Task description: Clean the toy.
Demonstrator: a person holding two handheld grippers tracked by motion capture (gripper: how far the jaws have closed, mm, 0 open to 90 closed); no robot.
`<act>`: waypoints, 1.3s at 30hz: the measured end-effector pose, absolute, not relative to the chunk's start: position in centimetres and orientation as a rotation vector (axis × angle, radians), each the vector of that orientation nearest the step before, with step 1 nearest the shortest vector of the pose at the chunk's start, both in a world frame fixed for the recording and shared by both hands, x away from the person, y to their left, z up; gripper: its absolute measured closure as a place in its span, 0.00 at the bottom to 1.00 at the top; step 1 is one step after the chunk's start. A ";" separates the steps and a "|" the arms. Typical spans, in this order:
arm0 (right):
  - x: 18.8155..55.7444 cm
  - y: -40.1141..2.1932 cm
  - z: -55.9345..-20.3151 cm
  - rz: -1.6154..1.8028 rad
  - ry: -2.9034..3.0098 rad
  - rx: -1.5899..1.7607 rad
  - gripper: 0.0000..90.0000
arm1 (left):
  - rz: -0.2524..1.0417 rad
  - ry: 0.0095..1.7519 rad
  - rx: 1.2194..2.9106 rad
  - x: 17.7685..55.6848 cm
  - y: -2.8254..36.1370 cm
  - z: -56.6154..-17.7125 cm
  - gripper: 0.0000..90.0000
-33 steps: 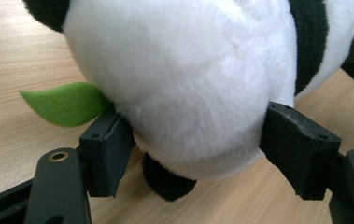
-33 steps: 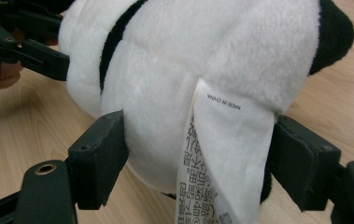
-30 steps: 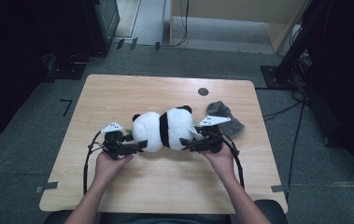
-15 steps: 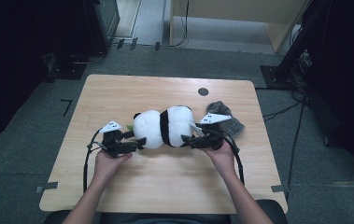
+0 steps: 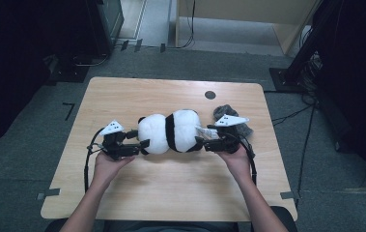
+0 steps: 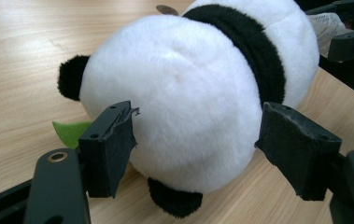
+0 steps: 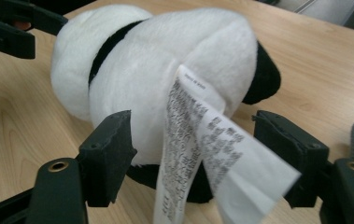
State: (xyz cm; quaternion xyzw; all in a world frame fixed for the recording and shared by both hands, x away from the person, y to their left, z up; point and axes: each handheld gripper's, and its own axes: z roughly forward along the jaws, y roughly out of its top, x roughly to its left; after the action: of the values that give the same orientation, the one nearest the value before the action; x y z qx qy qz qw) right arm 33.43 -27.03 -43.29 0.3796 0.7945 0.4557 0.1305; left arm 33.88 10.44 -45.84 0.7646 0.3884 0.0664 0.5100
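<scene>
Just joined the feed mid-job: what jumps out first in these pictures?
A black-and-white plush panda lies on its side mid-table, with the left gripper at its head end and the right gripper at its rear, jaws closing around a long white tag. A grey cloth sits just behind the right gripper.

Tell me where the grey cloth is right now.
In the high view the grey cloth lies crumpled on the table toward its right side, just behind the right gripper and right of the plush panda.
</scene>
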 end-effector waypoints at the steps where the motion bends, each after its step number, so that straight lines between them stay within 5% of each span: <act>1: 33.4 -27.2 -43.2 1.327 2.298 1.107 0.34 | 0.158 0.929 1.847 34.0 10.4 -45.7 0.29; 26: 36.8 -32.4 -43.0 1.222 2.109 1.216 0.38 | 0.191 0.925 1.885 35.9 10.1 -45.5 0.28; 39: 37.7 -34.8 -45.8 1.171 1.956 1.274 0.43 | 0.192 0.937 1.877 35.9 10.2 -45.9 0.28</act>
State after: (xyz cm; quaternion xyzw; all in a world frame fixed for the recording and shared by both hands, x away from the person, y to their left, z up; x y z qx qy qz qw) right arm 37.73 -34.77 -45.80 0.4710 0.7227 0.4326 0.2621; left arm 35.95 10.23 -45.95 0.7743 0.3867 0.0791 0.4947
